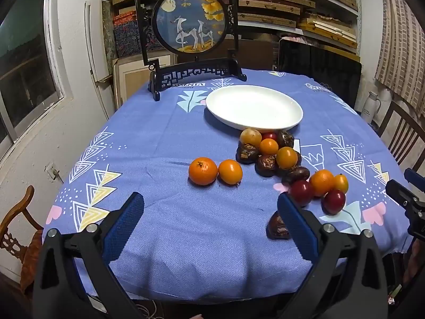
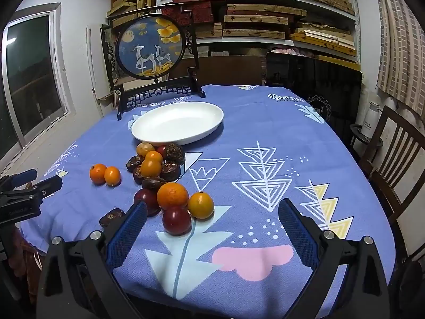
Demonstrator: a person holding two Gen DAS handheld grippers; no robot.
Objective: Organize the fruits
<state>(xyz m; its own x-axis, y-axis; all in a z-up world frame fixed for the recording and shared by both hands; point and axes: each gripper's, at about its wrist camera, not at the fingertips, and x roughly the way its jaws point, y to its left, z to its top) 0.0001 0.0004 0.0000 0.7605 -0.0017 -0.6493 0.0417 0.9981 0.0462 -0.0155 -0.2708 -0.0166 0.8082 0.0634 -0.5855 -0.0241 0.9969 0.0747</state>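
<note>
My left tool (image 1: 209,202) hangs released over the near edge of the table (image 1: 186,239), its blue pads spread wide with nothing between them; my right tool (image 2: 212,208) is likewise released and grasps nothing, its pads wide apart above the blue patterned cloth (image 2: 265,122). The white oval plate (image 1: 253,106) sits toward the far side of the table and holds no fruit; directly against its near rim lies a heap of mixed fruit (image 1: 268,151), orange ones piled among dark brown wrinkled ones, with one red fruit showing at the back. Left of that heap, set apart from it, an orange mandarin (image 1: 203,171) and a smaller orange fruit (image 1: 230,171) rest side by side, touching or nearly so. Nearer my right tool a second cluster lies on the cloth: an orange (image 2: 172,195), a yellow-orange fruit (image 2: 201,204) beside it, and two dark red fruits, one (image 2: 176,220) in front and one (image 2: 146,199) partly behind my right tool's left pad. A single dark brown fruit (image 2: 111,216) lies alone near the table edge, just beside my left tool's right pad in the left wrist view. A framed round deer screen (image 1: 190,24) stands upright behind the plate.
</note>
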